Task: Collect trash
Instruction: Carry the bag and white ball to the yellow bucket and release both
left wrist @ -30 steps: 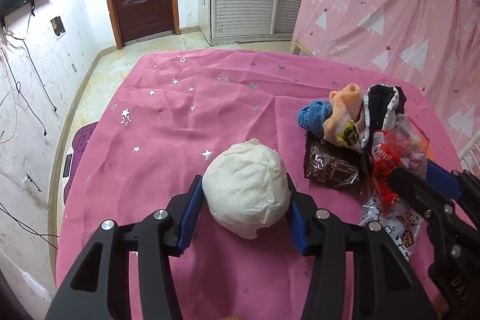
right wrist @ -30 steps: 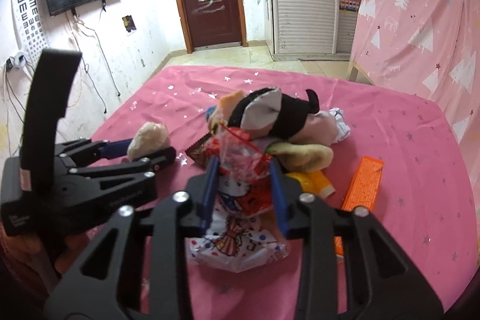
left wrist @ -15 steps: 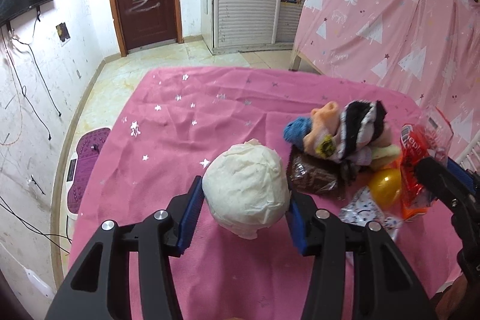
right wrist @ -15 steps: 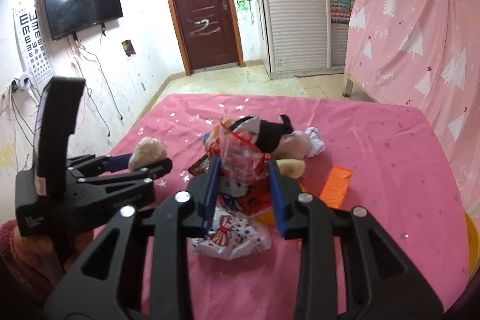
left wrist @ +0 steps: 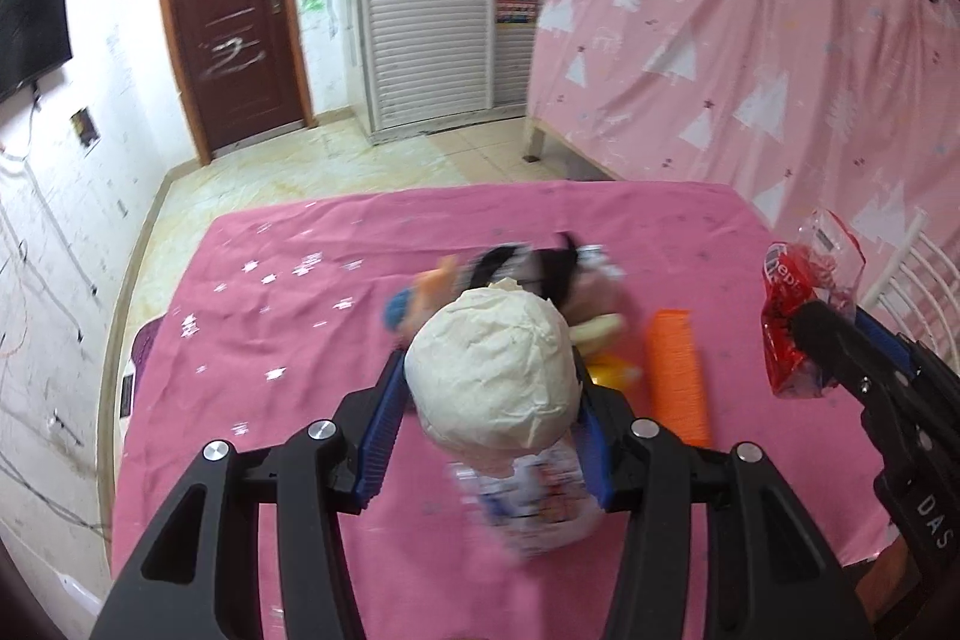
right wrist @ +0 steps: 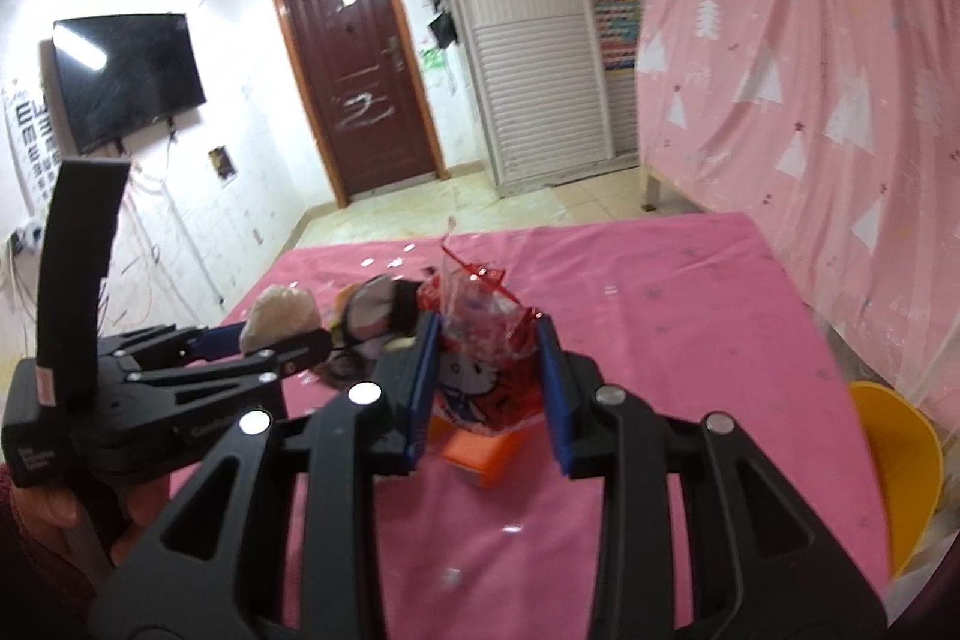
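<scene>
My left gripper (left wrist: pixel 489 388) is shut on a white crumpled paper ball (left wrist: pixel 492 376) and holds it above the pink table (left wrist: pixel 270 340). It also shows in the right wrist view (right wrist: pixel 282 319). My right gripper (right wrist: pixel 486 376) is shut on a red and clear plastic snack wrapper (right wrist: pixel 486 334), lifted off the table; the wrapper also shows in the left wrist view (left wrist: pixel 798 304). A white printed wrapper (left wrist: pixel 540 496) lies on the table below the ball.
A pile of socks and cloth (left wrist: pixel 528 274), a yellow object (left wrist: pixel 612 376) and an orange comb (left wrist: pixel 675 376) lie on the table. A yellow bin (right wrist: pixel 894 466) stands off the table's right edge. A pink curtain (right wrist: pixel 810 70) hangs on the right.
Both grippers have risen and swung right with their loads. The red wrapper has come off the pile, and the table now lies further below.
</scene>
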A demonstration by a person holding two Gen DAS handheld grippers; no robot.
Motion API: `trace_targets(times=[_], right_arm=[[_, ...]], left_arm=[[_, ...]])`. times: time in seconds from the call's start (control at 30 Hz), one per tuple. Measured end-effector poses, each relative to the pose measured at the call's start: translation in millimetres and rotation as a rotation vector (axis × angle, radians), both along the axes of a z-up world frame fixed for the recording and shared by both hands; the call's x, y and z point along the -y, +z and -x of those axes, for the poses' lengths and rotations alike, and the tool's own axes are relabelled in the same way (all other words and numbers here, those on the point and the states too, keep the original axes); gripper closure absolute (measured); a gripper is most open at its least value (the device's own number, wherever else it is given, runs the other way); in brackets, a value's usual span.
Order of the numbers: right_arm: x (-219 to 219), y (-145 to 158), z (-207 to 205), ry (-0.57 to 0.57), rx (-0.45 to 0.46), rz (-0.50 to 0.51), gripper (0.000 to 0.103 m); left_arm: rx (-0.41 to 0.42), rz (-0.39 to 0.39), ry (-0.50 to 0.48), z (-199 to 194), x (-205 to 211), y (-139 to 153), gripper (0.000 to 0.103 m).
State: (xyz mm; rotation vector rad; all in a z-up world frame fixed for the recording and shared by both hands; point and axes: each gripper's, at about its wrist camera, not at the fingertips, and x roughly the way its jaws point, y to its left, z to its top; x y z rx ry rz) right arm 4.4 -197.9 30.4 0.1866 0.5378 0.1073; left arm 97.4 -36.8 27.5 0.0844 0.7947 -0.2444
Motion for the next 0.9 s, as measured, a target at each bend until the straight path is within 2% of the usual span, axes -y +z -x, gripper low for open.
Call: trace_targets(times=[0.23,0.47,0.67,0.9], right_arm=[[57,-1,21,-0.112,0.021,-0.037,0.073],[113,-3,40,-0.247,0.037,-0.031,0.073],[170,-12,55,-0.396,0.015,-0.012,0.073],[221,-25,75,-0.531,-0.006,-0.018,0.072]], left_arm=[[0.001,-0.025,-0.1,11,65,4,0.058],[-0.002,-0.038,-0.205,27,130,7,0.058],[0.006,-0.045,-0.306,43,187,10,0.058],[-0.024,-0.026,-0.368,44,251,13,0.058]])
